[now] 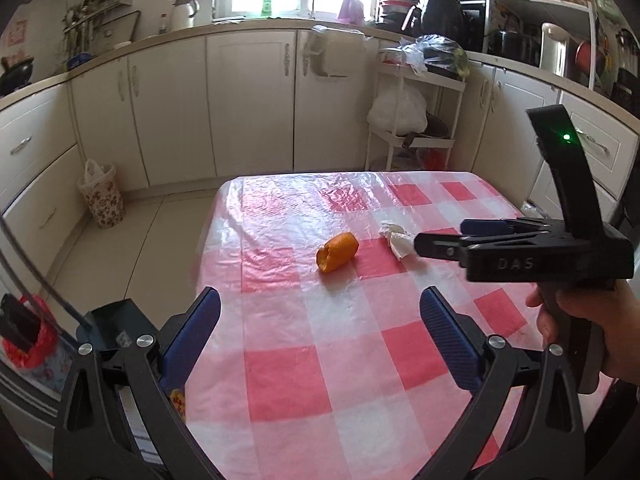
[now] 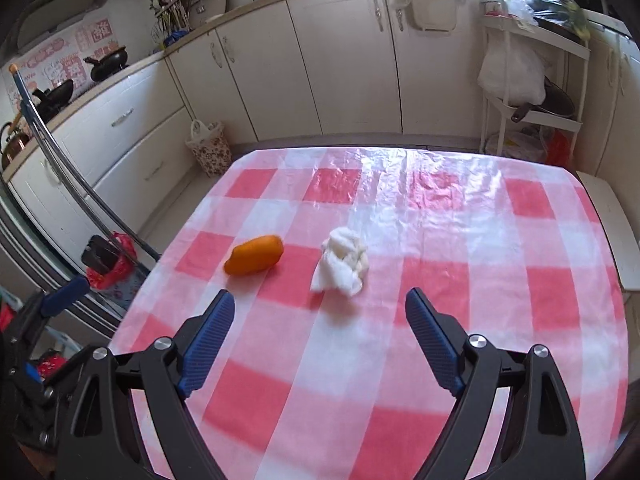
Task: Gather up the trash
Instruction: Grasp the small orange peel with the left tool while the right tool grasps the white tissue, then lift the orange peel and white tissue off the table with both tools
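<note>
Trash: an orange peel (image 2: 254, 260) and a crumpled white tissue (image 2: 342, 266) lie near each other but apart on the table (image 2: 500, 240), which is covered by a red-and-white checked cloth under clear plastic; seen from the right wrist, the peel is to the left of the tissue. Right gripper (image 2: 320, 340) hovers over the near part of the table, its blue-padded fingers (image 2: 210, 338) spread wide and empty, the tissue lying just beyond the gap between them. Left gripper (image 1: 320, 344) hangs over the table's near left corner, fingers (image 1: 192, 332) likewise wide apart with nothing between them. In the left wrist view the right gripper enters from the right, held by a hand (image 1: 584, 332), its tips close to the tissue; contact cannot be told. On the floor by the white cabinets (image 2: 340, 60) stands a floral-patterned bin (image 2: 210, 148) lined with a white bag, well apart from the table
</note>
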Motion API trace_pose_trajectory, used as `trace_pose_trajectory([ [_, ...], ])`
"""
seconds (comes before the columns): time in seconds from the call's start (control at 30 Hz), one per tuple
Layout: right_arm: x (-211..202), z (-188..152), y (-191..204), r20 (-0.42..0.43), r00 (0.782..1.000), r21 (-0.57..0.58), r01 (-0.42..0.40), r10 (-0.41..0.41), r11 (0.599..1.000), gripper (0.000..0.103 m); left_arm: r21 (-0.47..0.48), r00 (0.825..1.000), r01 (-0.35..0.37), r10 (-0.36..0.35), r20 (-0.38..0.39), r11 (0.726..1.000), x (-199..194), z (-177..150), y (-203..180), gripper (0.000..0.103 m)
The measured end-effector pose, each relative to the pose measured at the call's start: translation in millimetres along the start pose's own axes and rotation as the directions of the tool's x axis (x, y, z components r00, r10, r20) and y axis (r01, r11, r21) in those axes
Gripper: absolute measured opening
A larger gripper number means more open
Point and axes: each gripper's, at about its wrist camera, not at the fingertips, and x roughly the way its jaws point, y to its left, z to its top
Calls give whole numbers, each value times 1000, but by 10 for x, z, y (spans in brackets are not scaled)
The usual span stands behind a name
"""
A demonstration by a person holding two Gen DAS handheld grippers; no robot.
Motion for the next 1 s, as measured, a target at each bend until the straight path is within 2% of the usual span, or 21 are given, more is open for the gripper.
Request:
trace_pose_trajectory([
  [0.07,142,51,-9,-19,1000,-19,4,-4,1000,84,29,1000,4,-4,-19,1000,154,92,-23,97],
  [0.17,311,98,-6,-64,998,-69,0,-5,998,72,73,999,-1,5,-53,997,432,196,-57,97],
  [0.23,389,101,-20,-104,995,-110,-6,-5,994,49,83,997,2,5,-79,997,615,245,-61,97],
  [0.27,406,98,-37,-119,993,-126,-9,-6,992,41,86,996,4,4,-90,996,693,263,-68,96],
  [0.3,395,90,-74,-123,992,-130,-12,-4,991,27,89,995,9,0,-101,996,780,283,-82,95],
  [0.43,243,47,-287,-118,993,-95,-38,26,995,22,109,989,30,-13,-149,994,1074,336,-169,85],
  [0.53,28,-18,-425,-108,993,-66,-55,47,996,21,89,979,47,-28,-201,995,1280,352,-219,66],
  [0.6,-156,-72,-501,-91,994,-33,-67,64,997,21,59,974,59,-45,-223,996,1360,363,-228,30],
  [0.7,-373,-142,-561,-68,993,23,-98,100,995,21,-16,971,85,-87,-222,996,1305,331,-203,20],
  [0.77,-473,-165,-534,-52,992,37,-115,117,993,21,-57,971,102,-111,-212,993,1195,284,-198,17],
  [0.9,-749,-269,-461,-2,991,45,-135,136,990,21,-83,976,119,-132,-174,989,741,107,-225,17],
  [1.0,-956,-367,-456,46,990,55,-135,133,989,22,-90,983,107,-119,-141,990,340,-62,-232,17],
])
